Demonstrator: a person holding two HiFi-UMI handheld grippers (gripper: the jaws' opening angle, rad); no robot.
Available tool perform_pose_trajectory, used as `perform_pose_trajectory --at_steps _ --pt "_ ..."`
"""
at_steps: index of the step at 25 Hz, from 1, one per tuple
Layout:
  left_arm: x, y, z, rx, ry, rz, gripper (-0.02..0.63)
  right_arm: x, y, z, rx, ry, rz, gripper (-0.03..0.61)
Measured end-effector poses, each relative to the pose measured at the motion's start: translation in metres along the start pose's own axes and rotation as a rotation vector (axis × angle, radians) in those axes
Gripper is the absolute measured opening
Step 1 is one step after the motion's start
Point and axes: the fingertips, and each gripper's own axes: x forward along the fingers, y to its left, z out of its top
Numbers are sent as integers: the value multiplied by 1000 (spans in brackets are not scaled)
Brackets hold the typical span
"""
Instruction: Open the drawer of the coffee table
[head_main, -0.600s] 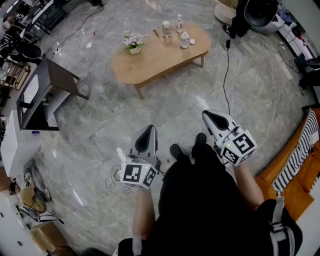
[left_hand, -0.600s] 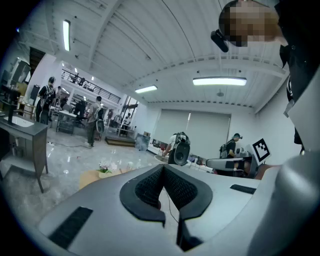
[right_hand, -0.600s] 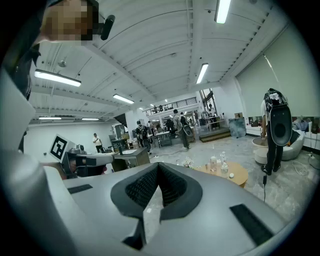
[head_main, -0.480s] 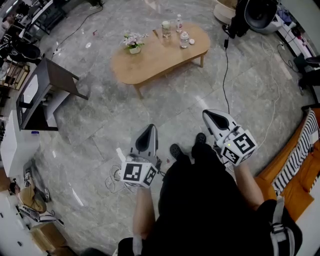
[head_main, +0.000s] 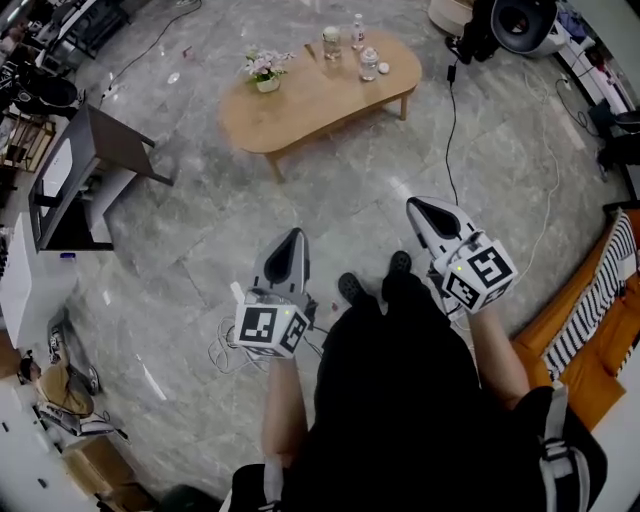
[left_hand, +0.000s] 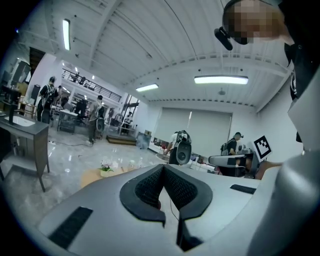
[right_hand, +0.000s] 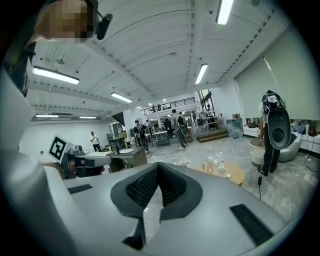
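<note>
On the grey marble-tiled floor (head_main: 200, 230) of a large workshop hall, the oval light-wood coffee table (head_main: 310, 105) stands well ahead of both tools, carrying a small flowerpot (head_main: 265, 75) and clear bottles (head_main: 368, 72). Black-and-white square markers show on the cubes of the left gripper (head_main: 296, 234) and right gripper (head_main: 413, 204). Both have their jaws pressed together on nothing. Compared with half a second earlier, the table sits slightly higher in the head view.
</note>
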Motion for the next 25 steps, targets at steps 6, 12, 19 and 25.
perform_pose_trajectory --at_steps 6,12,19,25 --pt "3 -3 -7 -5 8 -8 3 -1 -11 -1 55 -20 -33 12" --pt "17 1 -14 -18 28 -7 3 7 -29 -9 55 16 -50 12" --pt "48 10 -16 -20 52 50 3 35 -72 -15 75 57 -29 12" --pt "87 27 -9 -42 47 140 3 79 -118 -10 29 94 50 12"
